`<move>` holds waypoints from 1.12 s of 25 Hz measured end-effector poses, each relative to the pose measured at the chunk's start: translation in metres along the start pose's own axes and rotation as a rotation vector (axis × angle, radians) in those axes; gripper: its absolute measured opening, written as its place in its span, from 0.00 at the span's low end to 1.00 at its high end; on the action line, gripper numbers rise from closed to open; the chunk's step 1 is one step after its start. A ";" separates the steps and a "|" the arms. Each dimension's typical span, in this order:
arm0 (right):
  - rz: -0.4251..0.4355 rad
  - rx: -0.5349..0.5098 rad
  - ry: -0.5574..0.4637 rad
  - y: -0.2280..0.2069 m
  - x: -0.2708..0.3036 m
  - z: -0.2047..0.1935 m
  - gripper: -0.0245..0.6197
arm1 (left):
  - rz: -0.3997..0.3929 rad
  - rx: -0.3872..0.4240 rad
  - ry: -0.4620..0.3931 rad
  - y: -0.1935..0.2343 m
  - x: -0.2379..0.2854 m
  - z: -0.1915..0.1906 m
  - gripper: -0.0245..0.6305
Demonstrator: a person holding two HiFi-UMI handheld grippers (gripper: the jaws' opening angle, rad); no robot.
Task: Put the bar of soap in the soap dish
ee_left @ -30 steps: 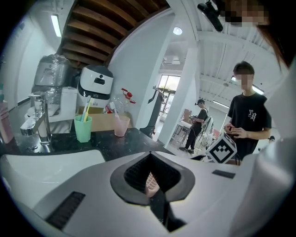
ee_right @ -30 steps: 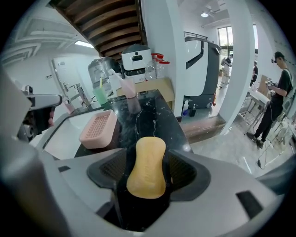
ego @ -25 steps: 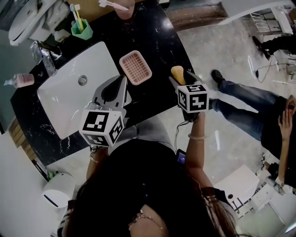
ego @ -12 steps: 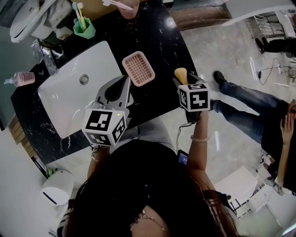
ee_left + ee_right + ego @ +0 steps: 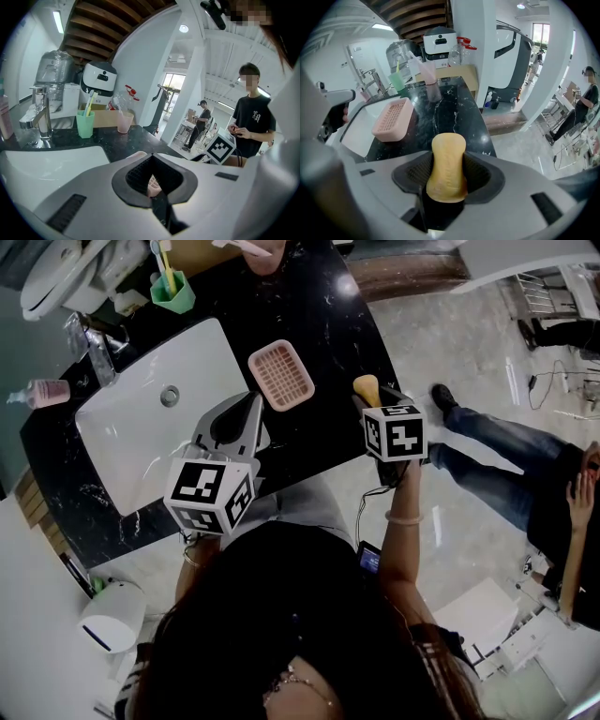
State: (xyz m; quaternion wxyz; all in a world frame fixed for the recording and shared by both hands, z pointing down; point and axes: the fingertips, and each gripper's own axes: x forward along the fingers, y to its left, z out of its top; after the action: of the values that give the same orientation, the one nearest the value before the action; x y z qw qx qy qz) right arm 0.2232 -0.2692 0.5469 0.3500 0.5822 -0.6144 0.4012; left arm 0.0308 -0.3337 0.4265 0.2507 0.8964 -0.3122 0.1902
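By the sink (image 5: 141, 427) are one soap bar (image 5: 366, 388) and one soap dish (image 5: 280, 375)

A black marble counter (image 5: 319, 306) carries everything. A white sink (image 5: 131, 442) is set into its left half, with a tap (image 5: 89, 348) on the sink's back rim. A pink slatted dish (image 5: 281, 375) lies flat just right of the sink. Further back stand a green cup (image 5: 174, 294) holding toothbrushes and a pink cup (image 5: 262, 254), well apart. A pink bottle (image 5: 47, 390) stands near the tap, at the counter's left end
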 end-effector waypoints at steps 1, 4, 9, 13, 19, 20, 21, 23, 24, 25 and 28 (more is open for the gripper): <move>-0.003 0.001 0.000 0.000 0.000 0.000 0.35 | 0.002 -0.001 -0.001 0.001 -0.001 0.000 0.04; -0.008 0.012 0.002 0.000 0.000 0.000 0.35 | 0.009 -0.007 -0.004 0.003 -0.003 -0.001 0.04; -0.001 0.023 0.004 0.000 0.000 0.000 0.35 | 0.020 -0.014 -0.011 0.008 -0.006 -0.001 0.04; 0.018 0.032 -0.001 0.003 -0.003 0.002 0.35 | 0.022 -0.018 -0.016 0.010 -0.009 0.000 0.04; 0.037 0.034 -0.022 0.008 -0.008 0.007 0.35 | 0.021 -0.012 -0.026 0.010 -0.012 0.001 0.04; 0.038 0.032 -0.026 0.009 -0.009 0.009 0.35 | 0.021 -0.011 -0.029 0.010 -0.012 0.002 0.04; 0.039 0.030 -0.030 0.010 -0.010 0.010 0.35 | 0.021 -0.011 -0.031 0.011 -0.013 0.002 0.04; 0.043 0.027 -0.038 0.013 -0.012 0.014 0.35 | 0.022 -0.011 -0.037 0.011 -0.016 0.003 0.04; 0.047 0.027 -0.042 0.014 -0.013 0.016 0.35 | 0.024 -0.012 -0.039 0.012 -0.017 0.003 0.04; 0.050 0.026 -0.046 0.016 -0.015 0.018 0.35 | 0.026 -0.014 -0.041 0.012 -0.019 0.004 0.04; 0.062 0.016 -0.060 0.021 -0.017 0.025 0.35 | 0.037 -0.021 -0.048 0.015 -0.024 0.003 0.04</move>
State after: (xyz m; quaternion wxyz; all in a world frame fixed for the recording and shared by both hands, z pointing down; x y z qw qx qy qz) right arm 0.2043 -0.2848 0.5189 0.3141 0.5774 -0.6393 0.3991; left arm 0.0044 -0.3345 0.4170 0.2488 0.8921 -0.3369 0.1699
